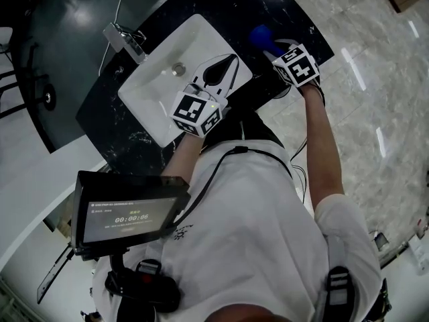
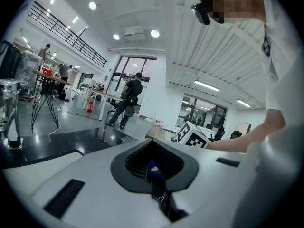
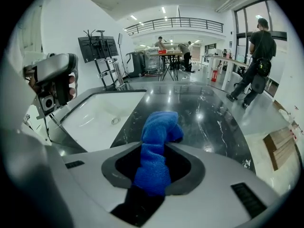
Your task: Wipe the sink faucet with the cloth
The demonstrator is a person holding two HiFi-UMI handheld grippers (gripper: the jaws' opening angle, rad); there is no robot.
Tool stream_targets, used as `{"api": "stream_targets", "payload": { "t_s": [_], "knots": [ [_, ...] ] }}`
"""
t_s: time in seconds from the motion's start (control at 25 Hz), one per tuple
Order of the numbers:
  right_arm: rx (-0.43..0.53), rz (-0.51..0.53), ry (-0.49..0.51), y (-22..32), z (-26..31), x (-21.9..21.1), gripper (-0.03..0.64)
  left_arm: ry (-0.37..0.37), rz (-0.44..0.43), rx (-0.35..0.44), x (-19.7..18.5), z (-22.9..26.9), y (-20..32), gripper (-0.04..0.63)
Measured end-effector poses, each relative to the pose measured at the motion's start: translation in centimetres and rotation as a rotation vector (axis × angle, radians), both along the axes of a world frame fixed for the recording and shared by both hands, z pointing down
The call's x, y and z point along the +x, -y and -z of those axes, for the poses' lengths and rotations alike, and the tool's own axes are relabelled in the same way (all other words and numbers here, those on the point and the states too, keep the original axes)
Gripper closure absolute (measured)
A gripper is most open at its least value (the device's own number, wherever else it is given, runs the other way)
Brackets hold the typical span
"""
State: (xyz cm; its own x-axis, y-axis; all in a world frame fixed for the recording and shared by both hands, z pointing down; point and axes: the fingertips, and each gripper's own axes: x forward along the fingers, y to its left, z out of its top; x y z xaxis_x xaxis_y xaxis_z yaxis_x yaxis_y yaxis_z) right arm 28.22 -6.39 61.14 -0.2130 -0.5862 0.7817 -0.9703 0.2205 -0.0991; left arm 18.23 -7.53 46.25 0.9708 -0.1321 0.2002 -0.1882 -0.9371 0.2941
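The right tongs (image 3: 159, 144) are closed on the blue cloth (image 3: 154, 160). The cloth fills the narrow slot between the two jaws, running from the dark hollow behind them up and out past their tips, where its loose end stands bunched in a rounded lump. In the head view this bunched end shows just ahead of the right tongs' marker cube, over the black marbled surface (image 1: 295, 12) and just beside the near right corner of the white sink (image 1: 151, 89). Whether the cloth's end touches the surface cannot be told. The left tongs (image 1: 234, 58) hover over the sink basin with their jaws brought together at the tips, leaving only the teardrop-shaped opening behind them, and they hold nothing. The cloth is apart from them, off to their right across the sink's edge. The chrome faucet (image 1: 124, 40) stands at the far side of the sink, beyond the drain (image 1: 177, 67), well apart from the cloth and from both tongs. The left tongs point roughly across the basin, while the right tongs tilt down toward the surface.
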Motion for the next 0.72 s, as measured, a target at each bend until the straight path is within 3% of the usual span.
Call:
{"api": "stream_targets", "payload": {
  "t_s": [0.16,0.36,0.72],
  "knots": [
    [0.07,-0.042,0.056,0.2,0.8,-0.1,0.492,-0.004,0.022,0.01,-0.7,-0.1,0.5,0.607],
    [0.216,-0.032,0.075,0.4,7.1,-1.1,0.492,-0.028,0.065,0.034,-2.4,2.5,0.9,0.607],
    [0.389,0.139,0.074,3.9,14.4,-7.8,0.492,-0.043,0.244,0.086,-9.0,4.5,4.0,0.607]
  ]
}}
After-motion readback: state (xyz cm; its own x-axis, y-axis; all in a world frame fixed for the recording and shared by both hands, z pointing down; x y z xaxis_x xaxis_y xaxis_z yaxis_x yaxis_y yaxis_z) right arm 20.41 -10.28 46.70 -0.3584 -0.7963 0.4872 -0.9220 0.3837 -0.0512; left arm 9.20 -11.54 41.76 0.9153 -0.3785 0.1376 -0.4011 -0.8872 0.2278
